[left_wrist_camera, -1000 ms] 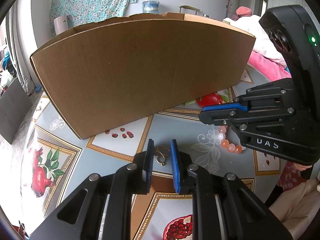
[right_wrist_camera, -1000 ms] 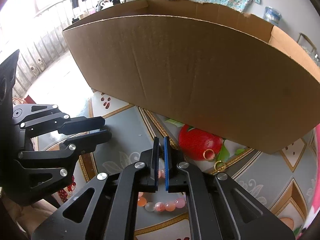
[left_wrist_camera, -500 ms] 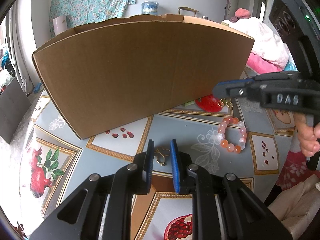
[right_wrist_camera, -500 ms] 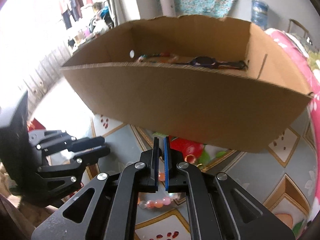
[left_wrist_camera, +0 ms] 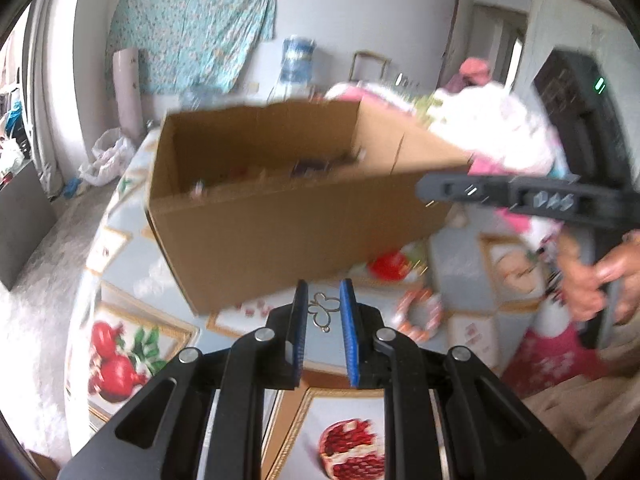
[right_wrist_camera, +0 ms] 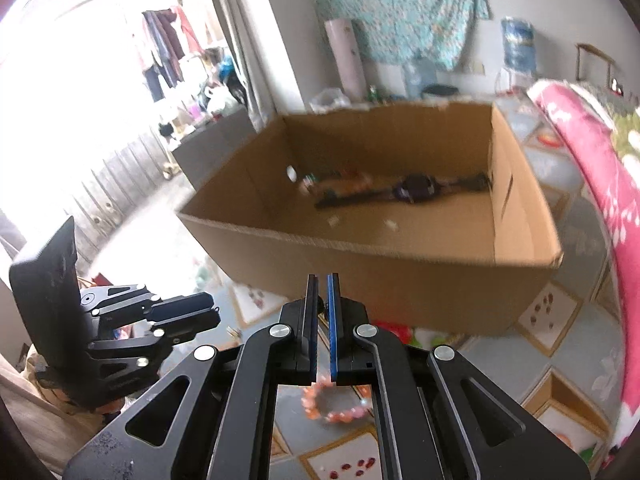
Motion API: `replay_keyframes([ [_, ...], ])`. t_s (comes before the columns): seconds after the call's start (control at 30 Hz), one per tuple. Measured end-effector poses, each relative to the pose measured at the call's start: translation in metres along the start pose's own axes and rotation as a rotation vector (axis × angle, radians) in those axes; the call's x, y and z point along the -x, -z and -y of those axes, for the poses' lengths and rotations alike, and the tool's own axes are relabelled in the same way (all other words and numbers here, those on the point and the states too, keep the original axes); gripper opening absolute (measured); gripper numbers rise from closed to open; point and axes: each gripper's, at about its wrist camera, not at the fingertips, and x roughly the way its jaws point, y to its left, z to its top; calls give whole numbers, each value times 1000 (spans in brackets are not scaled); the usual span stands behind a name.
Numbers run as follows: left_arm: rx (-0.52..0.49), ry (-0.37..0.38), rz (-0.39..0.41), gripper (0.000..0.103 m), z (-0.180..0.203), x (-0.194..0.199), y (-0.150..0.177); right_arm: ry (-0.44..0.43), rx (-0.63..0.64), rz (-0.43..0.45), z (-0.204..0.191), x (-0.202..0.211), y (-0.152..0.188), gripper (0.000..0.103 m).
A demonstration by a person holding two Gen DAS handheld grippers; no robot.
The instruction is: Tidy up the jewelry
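Observation:
A gold butterfly-shaped pendant (left_wrist_camera: 322, 311) sits between the fingertips of my left gripper (left_wrist_camera: 323, 300), which is shut on it and holds it above the table. A pink and orange bead bracelet (left_wrist_camera: 420, 314) lies on the tablecloth, also in the right wrist view (right_wrist_camera: 336, 404). My right gripper (right_wrist_camera: 321, 288) is almost shut with a narrow gap and I see nothing in it; it is raised in front of the open cardboard box (right_wrist_camera: 384, 248). A dark watch (right_wrist_camera: 414, 190) and other pieces lie inside the box.
The table has a pomegranate-print cloth (left_wrist_camera: 120, 364). A pink and white blanket (right_wrist_camera: 592, 184) lies at the right. The other gripper shows in each view: the right one (left_wrist_camera: 520, 196) and the left one (right_wrist_camera: 168, 320).
Both grippers have risen, so the box's inside now shows. The pendant has come up off the table with my left gripper. My right gripper moved up and away from the bracelet.

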Motion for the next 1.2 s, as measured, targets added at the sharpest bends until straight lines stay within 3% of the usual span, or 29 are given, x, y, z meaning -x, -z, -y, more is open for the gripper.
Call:
replay_keyframes([
  [0.17, -30, 47, 110, 15, 7, 32, -41, -43, 34, 88, -3, 18, -28, 3],
  [0.27, -32, 67, 145, 15, 7, 30, -64, -51, 42, 108, 6, 16, -49, 3],
  [0.33, -16, 72, 126, 15, 4, 14, -83, -57, 27, 94, 16, 8, -58, 3],
  [0.47, 89, 90, -21, 15, -16, -48, -110, -57, -31, -9, 49, -29, -76, 3],
  [0.6, 188, 129, -152, 15, -31, -99, -121, -21, -81, -118, 77, -63, -84, 3],
  [0.73, 229, 125, -226, 16, -34, -127, -125, -21, -120, -186, 94, -82, -88, 3],
  [0.87, 292, 153, -291, 16, -39, -146, -127, 36, -110, -185, 96, -83, -94, 7],
  [0.97, 338, 152, -327, 16, -43, -154, -125, 17, -138, -177, 99, -81, -94, 6],
  [1.1, 367, 158, -327, 26, -49, -155, -122, 20, -152, -158, 101, -74, -94, 8],
  [1.2, 376, 160, -309, 27, -49, -151, -124, 25, -157, -145, 102, -73, -95, 11],
])
